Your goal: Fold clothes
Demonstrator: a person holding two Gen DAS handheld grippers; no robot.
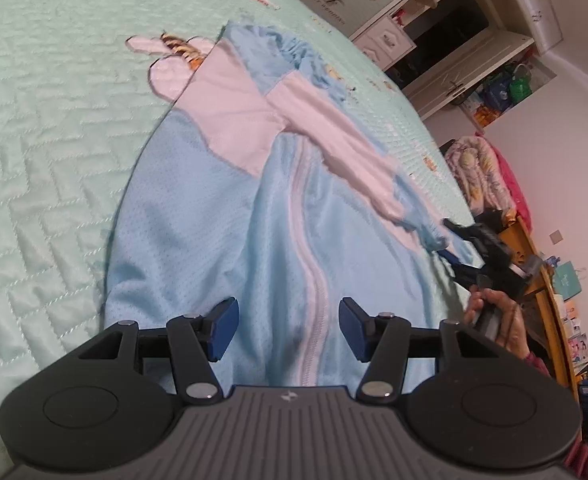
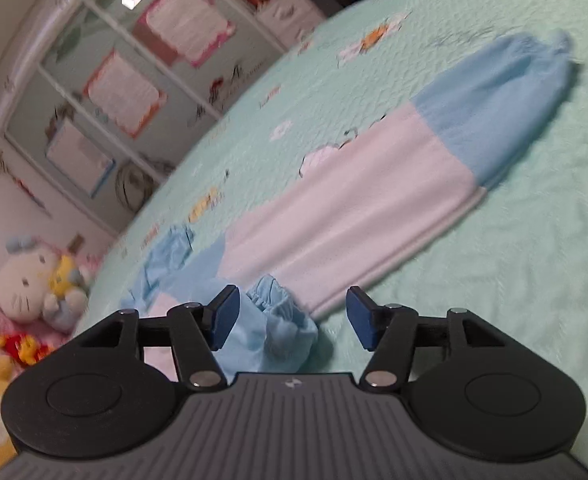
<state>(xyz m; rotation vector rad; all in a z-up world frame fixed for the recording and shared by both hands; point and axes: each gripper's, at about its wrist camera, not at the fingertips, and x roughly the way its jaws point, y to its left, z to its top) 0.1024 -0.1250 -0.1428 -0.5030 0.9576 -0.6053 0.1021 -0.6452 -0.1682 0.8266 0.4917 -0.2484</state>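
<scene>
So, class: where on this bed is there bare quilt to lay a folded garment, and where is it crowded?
Bare quilt lies left of the blue jacket, up to the bee patch. In the right wrist view, more lies right of the white sleeve. It is crowded around the bunched cuff between the right gripper fingers.

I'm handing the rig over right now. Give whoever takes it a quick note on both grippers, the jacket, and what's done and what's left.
Left gripper: jaws open, holding nothing, over the jacket near its white zipper.
Right gripper: jaws open, holding nothing, right at an elastic cuff.
Jacket: light blue and white, lying on the green quilted bedspread. One sleeve lies folded across the body; the other sleeve stretches out flat.
Left: fold in the outstretched sleeve, then fold the body.
</scene>
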